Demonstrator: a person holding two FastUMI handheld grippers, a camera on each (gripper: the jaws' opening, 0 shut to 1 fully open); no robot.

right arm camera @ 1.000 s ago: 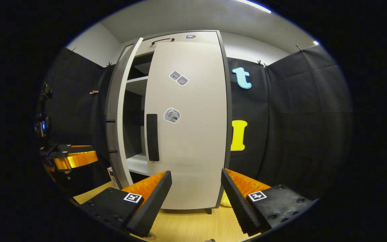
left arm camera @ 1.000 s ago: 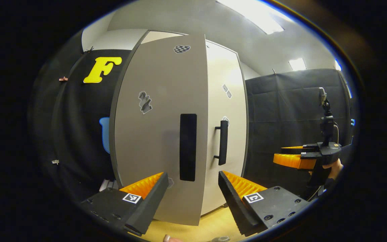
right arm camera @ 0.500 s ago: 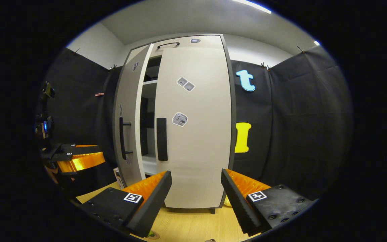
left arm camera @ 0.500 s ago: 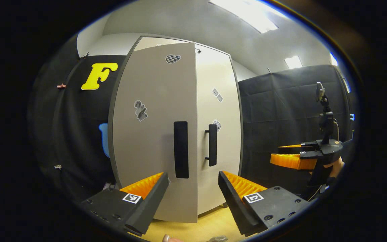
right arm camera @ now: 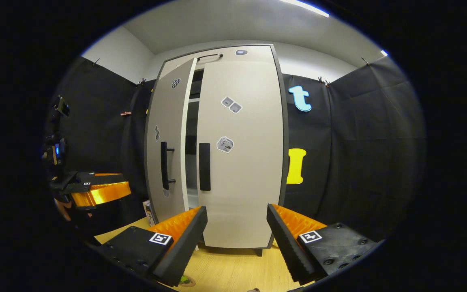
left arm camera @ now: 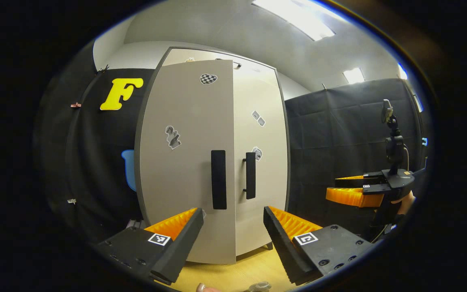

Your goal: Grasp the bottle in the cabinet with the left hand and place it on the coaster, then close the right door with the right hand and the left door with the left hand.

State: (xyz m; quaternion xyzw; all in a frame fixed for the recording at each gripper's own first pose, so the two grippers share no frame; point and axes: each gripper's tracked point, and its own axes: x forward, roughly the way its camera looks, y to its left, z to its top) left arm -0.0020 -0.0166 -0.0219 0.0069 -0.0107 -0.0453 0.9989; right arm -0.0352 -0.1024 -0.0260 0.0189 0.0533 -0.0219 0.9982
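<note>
Currently you are holding the left gripper (left arm camera: 230, 239) and right gripper (right arm camera: 235, 239) spread wide, empty. Tall pale-grey cabinet (right arm camera: 241, 182) on wooden counter (right arm camera: 233, 267): right door (right arm camera: 245, 194) shut, left door (right arm camera: 170, 138) standing slightly ajar.

Open air between the left gripper (left arm camera: 230, 239) and the left door (left arm camera: 185, 162), jaws spread wide, nothing between them. Left door standing slightly ajar, a narrow dark gap (right arm camera: 191, 154) left beside the shut right door (right arm camera: 241, 154), too slim for a gripper to enter. Two upright handles (left arm camera: 218, 179) jutting out near the gap. Bare counter (right arm camera: 233, 271) ahead of the cabinet. Right gripper (right arm camera: 236, 241) hanging apart, off to the side, with clear space around it.
</note>
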